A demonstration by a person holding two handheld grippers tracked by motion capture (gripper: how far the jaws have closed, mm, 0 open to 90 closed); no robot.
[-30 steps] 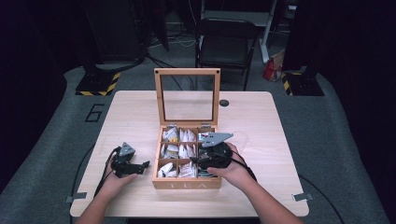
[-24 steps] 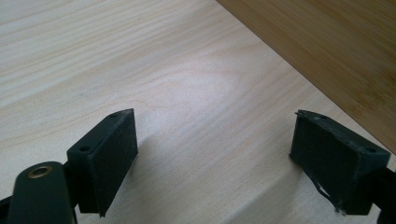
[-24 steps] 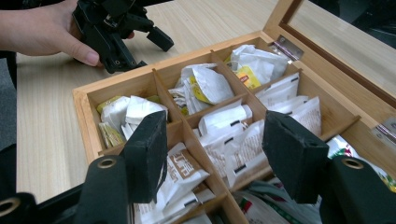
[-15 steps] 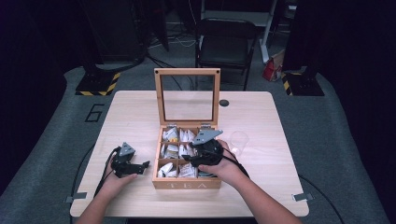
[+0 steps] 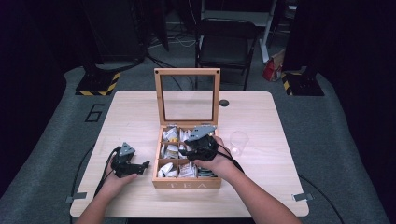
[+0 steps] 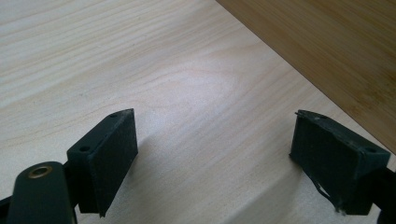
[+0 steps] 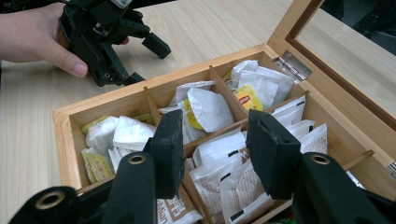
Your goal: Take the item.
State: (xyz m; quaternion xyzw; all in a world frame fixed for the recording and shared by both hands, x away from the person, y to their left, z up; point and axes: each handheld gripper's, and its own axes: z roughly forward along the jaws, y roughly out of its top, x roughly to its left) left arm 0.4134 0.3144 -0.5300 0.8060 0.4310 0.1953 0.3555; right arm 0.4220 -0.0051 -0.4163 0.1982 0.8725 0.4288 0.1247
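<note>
Six compartments divide the wooden tea box [image 5: 187, 183] that sits near the front middle of our worktop [image 5: 261, 116], and we see paper tea sachets [image 7: 208, 109] packed into them, white ones with yellow labels on one side and white ones with black print on the other. Its glass-paned lid [image 5: 187, 95] stands upright at the back, held by a metal hinge [image 7: 294, 65]. The front wall carries the letters TEA in the high view.

Over the box we hold our right gripper [image 7: 215, 149], its fingers [image 7: 268, 154] released with a gap between them, poised just above the dividers of the middle and near compartments; nothing is between them. Our right hand [image 5: 219, 163] lies over the box's right part.

Just beside the box's left wall, our left gripper [image 5: 135, 166] rests low on the worktop, gripped by our left hand [image 5: 114, 179]. Its fingers [image 6: 109, 154] are spread wide and released, with bare pale wood between them and the box's side close ahead.

To the right of the box stands a clear plastic cup [image 5: 238, 142], upright and apart from it. A small dark round spot [image 5: 224, 102] marks the worktop near the lid's right edge. Beyond the far edge a black folding chair [image 5: 226, 44] stands on grey carpet [image 5: 336, 140]
</note>
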